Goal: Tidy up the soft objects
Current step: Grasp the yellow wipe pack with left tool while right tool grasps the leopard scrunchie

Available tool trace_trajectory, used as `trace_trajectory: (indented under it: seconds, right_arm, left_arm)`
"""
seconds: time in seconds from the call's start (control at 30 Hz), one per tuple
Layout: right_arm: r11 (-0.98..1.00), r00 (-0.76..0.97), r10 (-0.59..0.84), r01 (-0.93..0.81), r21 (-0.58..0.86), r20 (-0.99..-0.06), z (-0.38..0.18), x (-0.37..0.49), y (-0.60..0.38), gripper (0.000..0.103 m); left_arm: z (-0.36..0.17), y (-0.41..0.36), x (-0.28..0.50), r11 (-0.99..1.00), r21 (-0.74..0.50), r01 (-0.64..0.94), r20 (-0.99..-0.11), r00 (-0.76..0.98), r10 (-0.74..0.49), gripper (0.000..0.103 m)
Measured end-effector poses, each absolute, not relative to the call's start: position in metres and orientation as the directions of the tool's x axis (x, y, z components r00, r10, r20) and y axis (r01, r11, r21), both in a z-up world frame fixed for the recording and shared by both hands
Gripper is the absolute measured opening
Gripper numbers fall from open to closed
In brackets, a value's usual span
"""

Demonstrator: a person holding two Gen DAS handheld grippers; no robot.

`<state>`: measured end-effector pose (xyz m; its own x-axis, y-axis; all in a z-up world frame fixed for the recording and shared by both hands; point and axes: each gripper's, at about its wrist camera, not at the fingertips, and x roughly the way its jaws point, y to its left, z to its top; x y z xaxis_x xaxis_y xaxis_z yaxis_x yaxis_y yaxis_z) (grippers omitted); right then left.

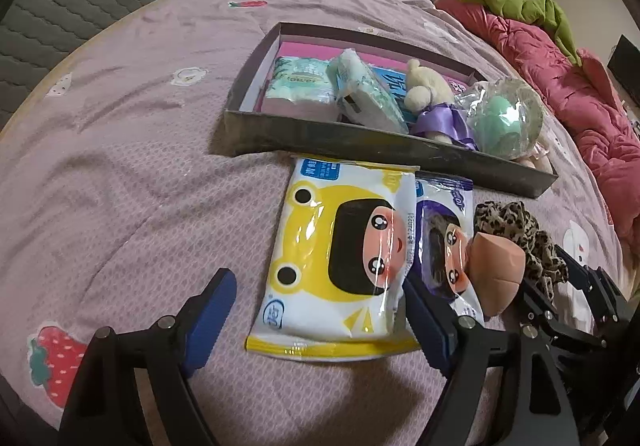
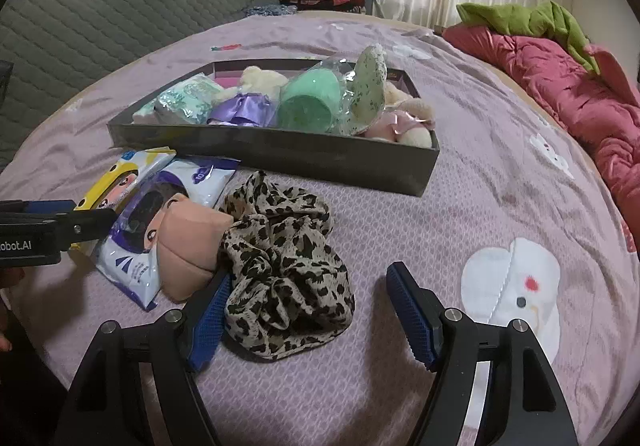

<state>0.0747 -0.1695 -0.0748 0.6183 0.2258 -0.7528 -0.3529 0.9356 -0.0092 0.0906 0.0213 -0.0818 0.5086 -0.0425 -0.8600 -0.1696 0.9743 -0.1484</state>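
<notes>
Both spread wide and angled down: left gripper [image 1: 320,310] straddles yellow wipes pack [image 1: 340,266], right gripper [image 2: 308,310] straddles leopard scrunchie [image 2: 284,270].

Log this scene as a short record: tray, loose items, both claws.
surface: bed with purple sheet
tray: dark, holds tissue packs, two plush toys, a green ball in clear wrap
loose items: yellow pack, purple pack, peach sponge, leopard scrunchie
left claw: open, straddling the yellow pack
right claw: open, straddling the scrunchie
</notes>
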Motion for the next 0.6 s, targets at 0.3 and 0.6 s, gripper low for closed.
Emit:
trace_trajectory:
  seconds: [0.3, 0.6]
  right_arm:
    - [0.939, 0.649, 0.206, -0.342, -0.04, -0.732, -0.078, 0.092, -0.17, 0.076]
    - [0.922, 0.647, 0.248, -0.386, -0.029, -0.721, -0.077, 0.102, -0.167, 0.059]
  left_arm:
    - [-0.087, 0.015, 0.106, 0.978, -0.13, -0.163, -0.858, 0.513, -0.029, 0.085]
    - [-0.091, 0.018, 0.125, 0.97, -0.128, -0.208, -0.856, 0.517, -0.003, 0.084]
